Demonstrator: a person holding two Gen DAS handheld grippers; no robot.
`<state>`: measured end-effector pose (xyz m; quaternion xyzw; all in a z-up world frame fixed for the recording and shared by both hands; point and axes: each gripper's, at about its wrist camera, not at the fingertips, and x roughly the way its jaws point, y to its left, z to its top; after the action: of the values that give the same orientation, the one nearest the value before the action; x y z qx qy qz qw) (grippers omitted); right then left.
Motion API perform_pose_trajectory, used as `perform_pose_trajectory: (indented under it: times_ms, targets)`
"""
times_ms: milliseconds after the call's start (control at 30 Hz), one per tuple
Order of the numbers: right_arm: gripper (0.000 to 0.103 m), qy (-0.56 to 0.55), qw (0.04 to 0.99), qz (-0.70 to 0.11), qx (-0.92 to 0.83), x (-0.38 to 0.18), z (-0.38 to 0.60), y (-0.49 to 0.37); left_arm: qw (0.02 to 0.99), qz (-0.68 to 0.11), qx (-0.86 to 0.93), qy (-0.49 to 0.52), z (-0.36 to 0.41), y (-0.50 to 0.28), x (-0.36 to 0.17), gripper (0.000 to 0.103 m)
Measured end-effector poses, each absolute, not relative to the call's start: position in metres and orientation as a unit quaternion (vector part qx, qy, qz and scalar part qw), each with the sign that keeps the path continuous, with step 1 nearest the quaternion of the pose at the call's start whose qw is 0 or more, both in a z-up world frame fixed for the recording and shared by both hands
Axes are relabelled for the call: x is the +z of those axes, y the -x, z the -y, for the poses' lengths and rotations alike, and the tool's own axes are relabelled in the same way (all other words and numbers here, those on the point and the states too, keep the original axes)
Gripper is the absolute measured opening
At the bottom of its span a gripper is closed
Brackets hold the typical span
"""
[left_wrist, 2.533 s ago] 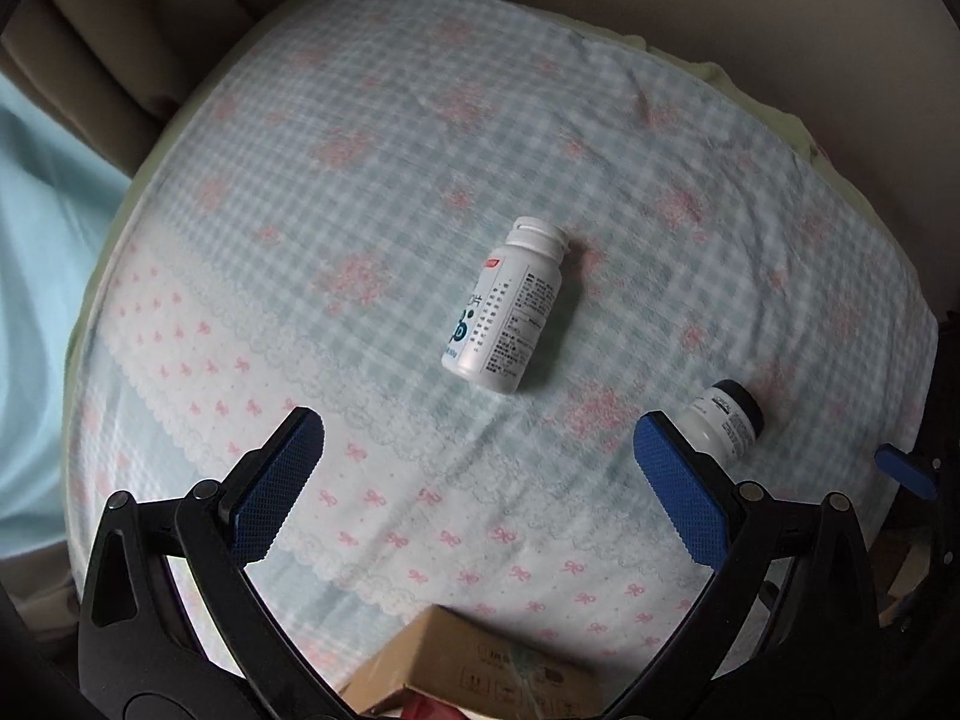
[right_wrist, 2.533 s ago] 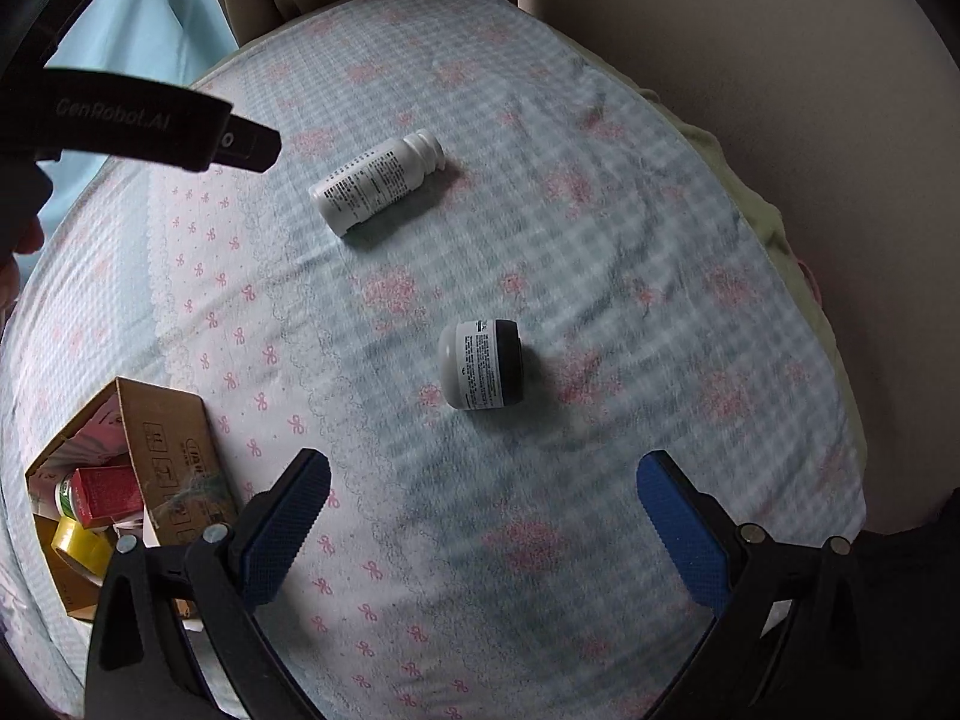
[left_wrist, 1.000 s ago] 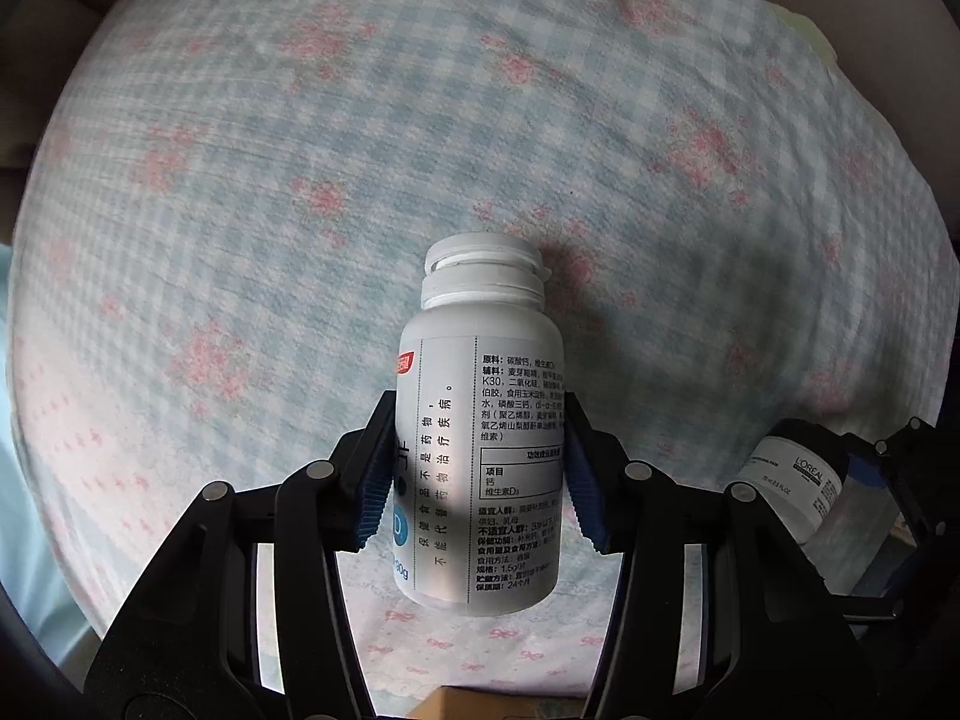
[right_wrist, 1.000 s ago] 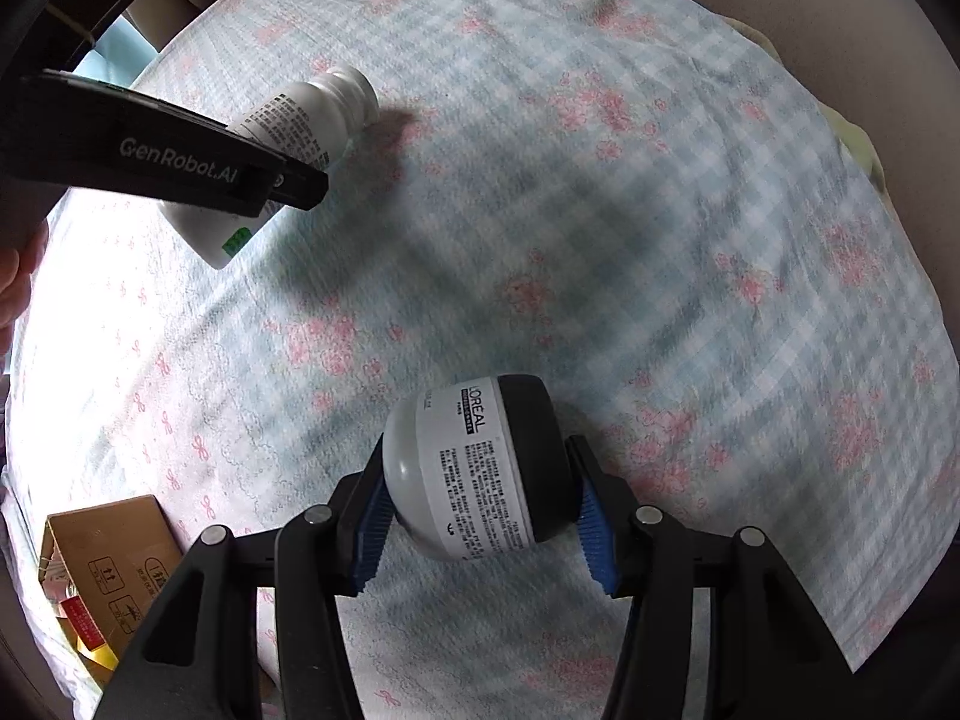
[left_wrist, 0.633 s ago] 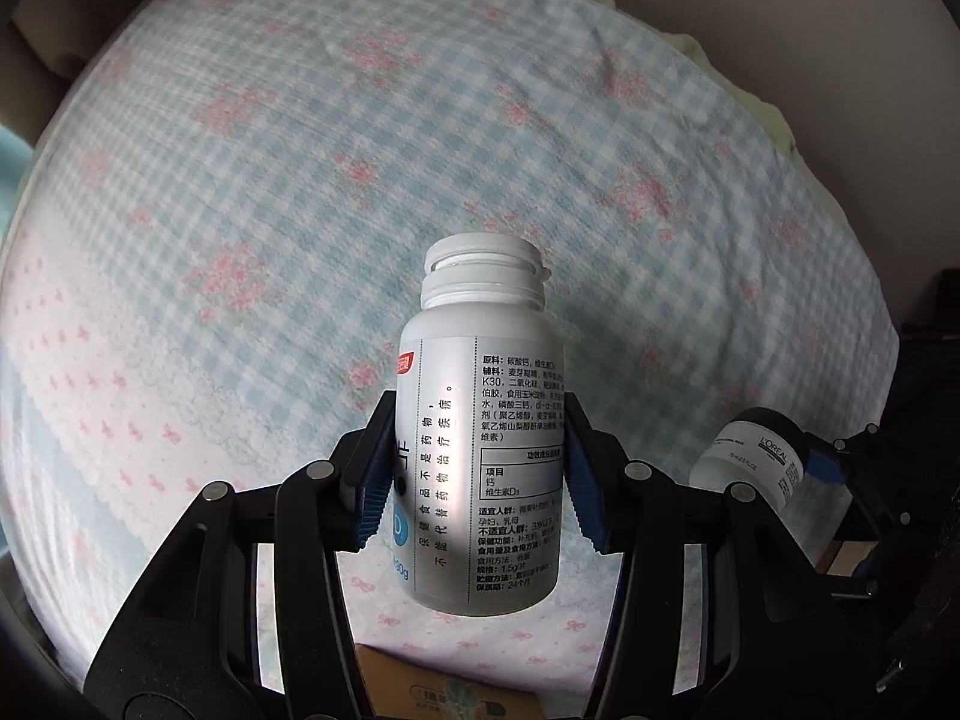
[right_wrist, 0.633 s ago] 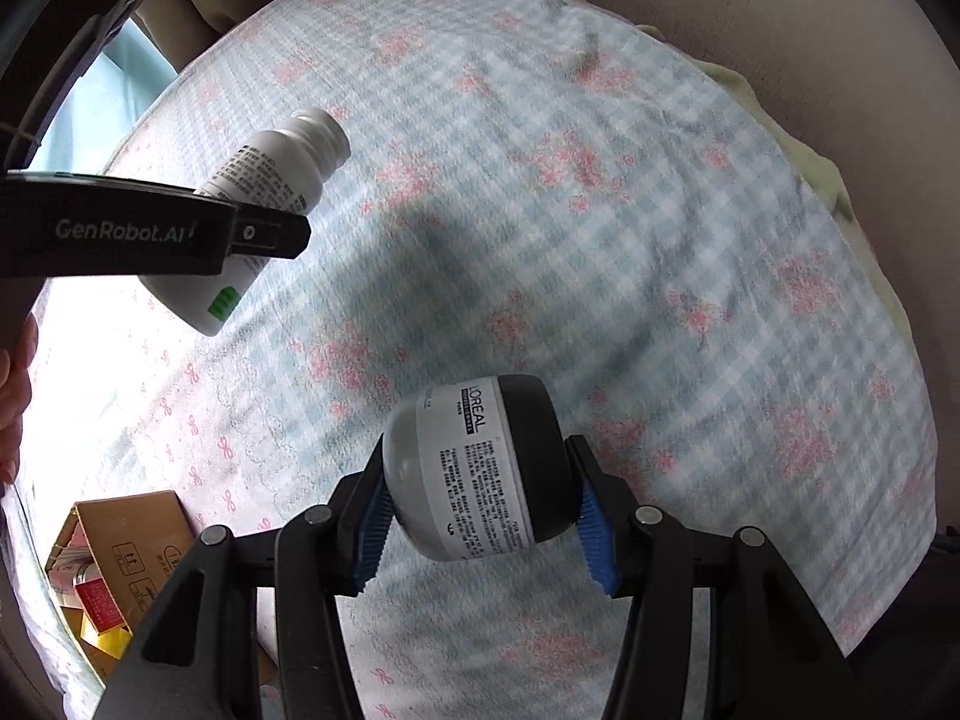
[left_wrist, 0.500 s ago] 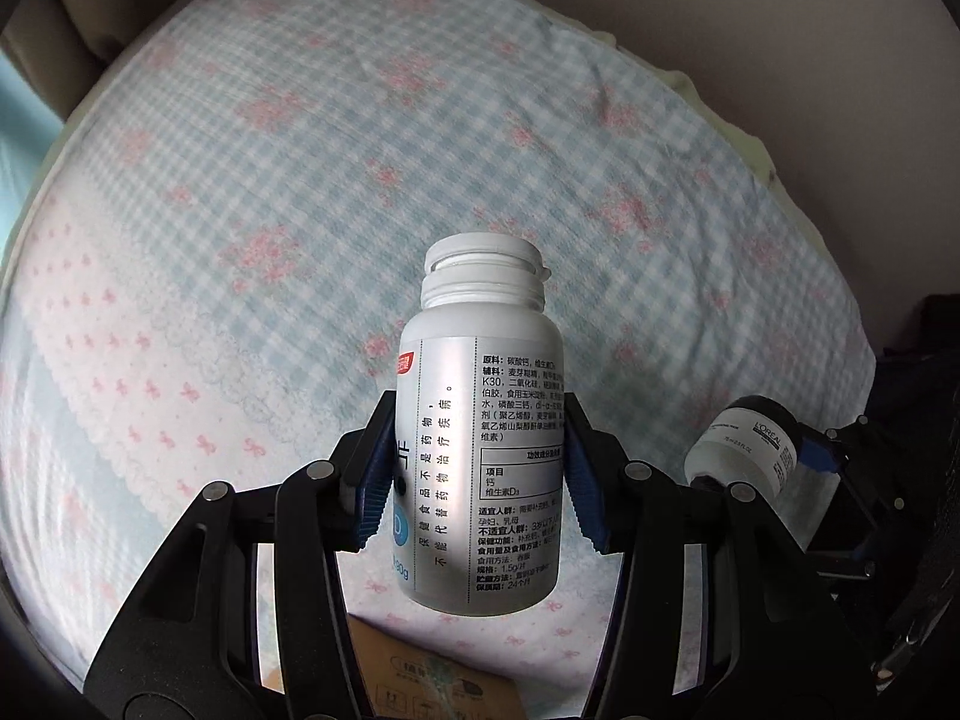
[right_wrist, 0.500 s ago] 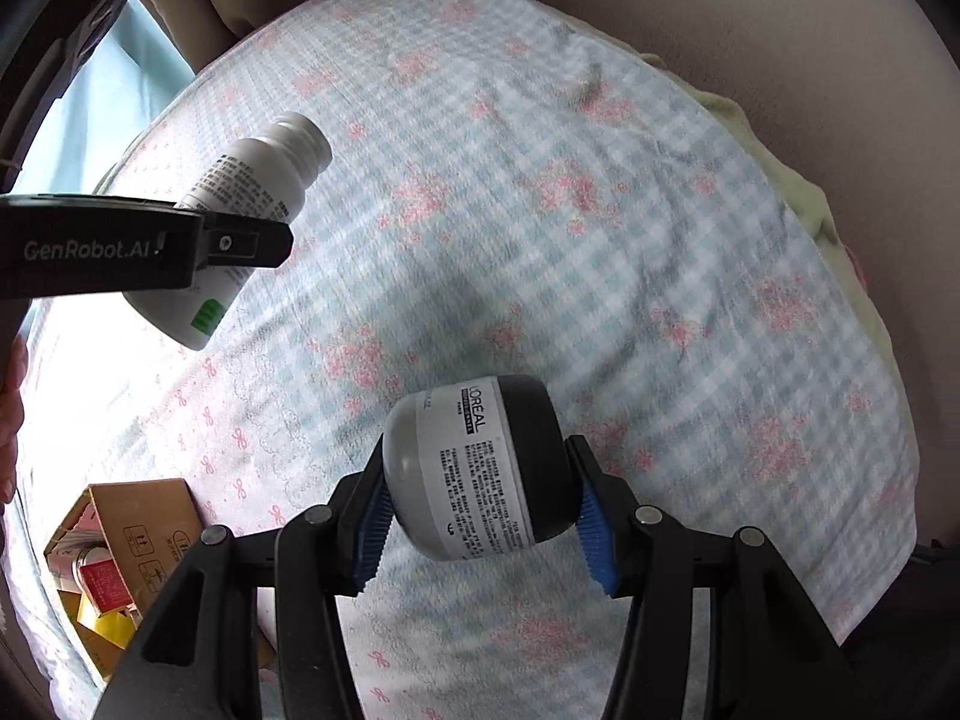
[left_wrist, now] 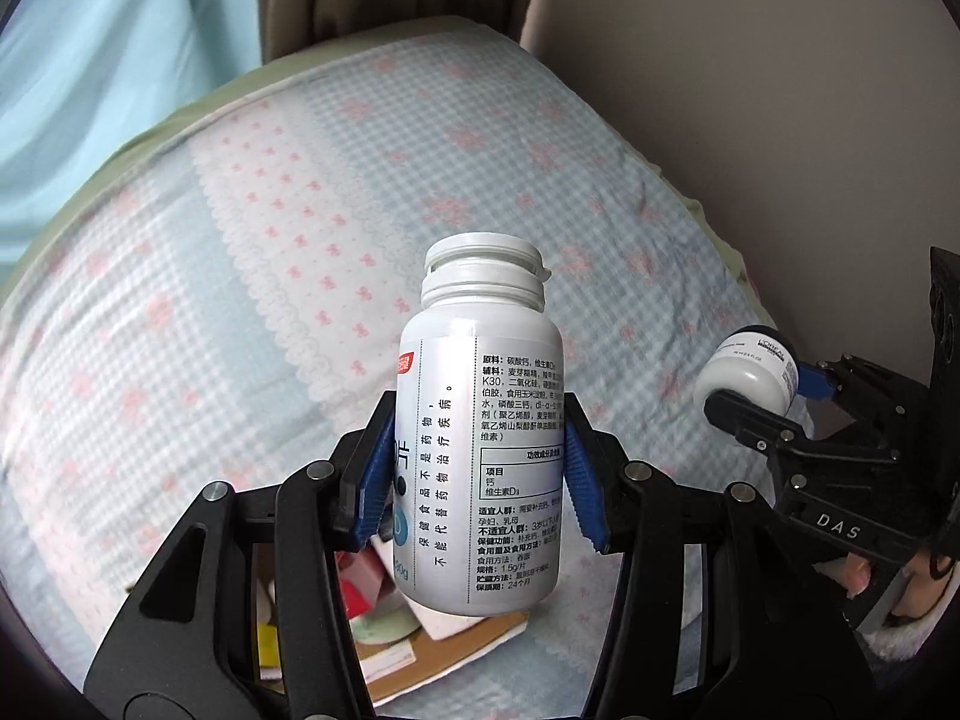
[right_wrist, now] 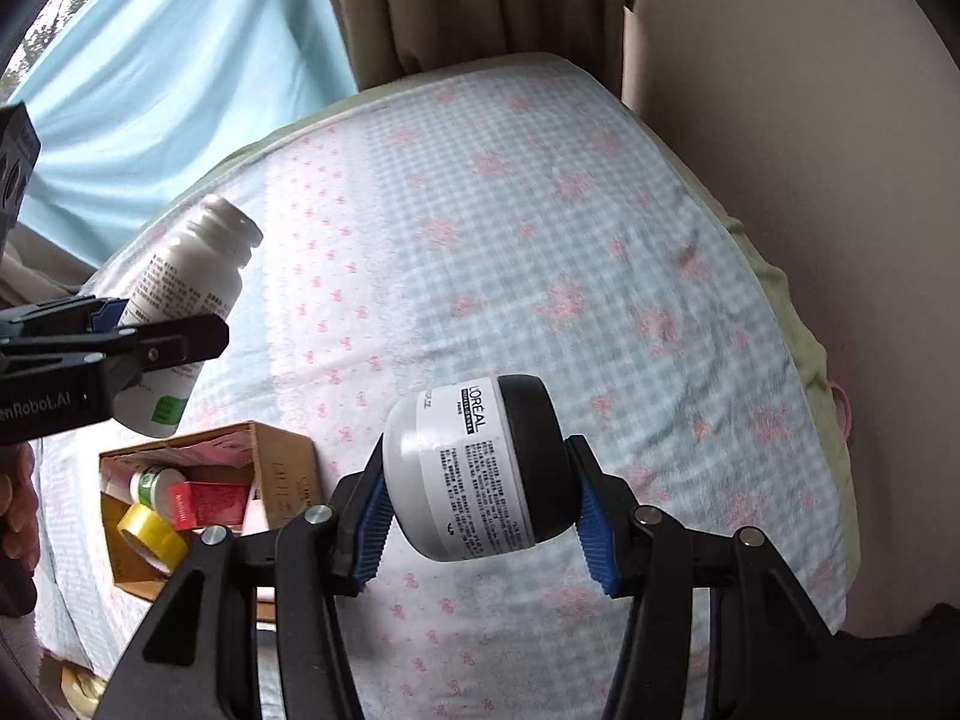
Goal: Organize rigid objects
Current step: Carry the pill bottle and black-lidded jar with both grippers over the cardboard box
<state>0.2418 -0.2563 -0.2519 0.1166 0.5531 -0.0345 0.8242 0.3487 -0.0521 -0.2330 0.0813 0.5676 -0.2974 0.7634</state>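
Clamped in the left gripper [left_wrist: 480,474] jaws: white bottle [left_wrist: 480,450]. In the right gripper [right_wrist: 480,516] jaws: jar [right_wrist: 474,468]. Both now lifted off the bed [right_wrist: 540,240], carried toward the cardboard box [right_wrist: 180,504] below. Probably dropping in next.

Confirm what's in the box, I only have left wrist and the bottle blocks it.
Observer: The right wrist view shows the cardboard box open, holding a yellow tape roll, a red carton and a green-capped container.
Operator: Bottle's far side, anything printed?
Observer: The white bottle has a green patch near its base.
Operator: Right grip solid?
Observer: The right gripper has both blue pads pressed on the L'Oreal jar, one on its black lid, one on its base.
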Motion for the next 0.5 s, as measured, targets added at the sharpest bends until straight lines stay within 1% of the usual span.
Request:
perform_pose_trajectory:
  times_ms: [200,333,500]
  targets:
    - [0.049,-0.116,0.830,-0.545,0.026,-0.219,0.193,-0.235,0.786,-0.567,-0.245,-0.042,-0.049,-0.309,-0.215,0.047]
    - [0.049,-0.116,0.826,-0.549,0.052,-0.217,0.147,-0.224,0.791,-0.571,-0.216,-0.037,-0.104,-0.279,-0.218,0.047]
    - [0.049,-0.127,0.811,-0.567,0.073,-0.228,0.098,-0.209,0.788,-0.582,-0.201,-0.025,-0.151,-0.246,-0.234,0.047]
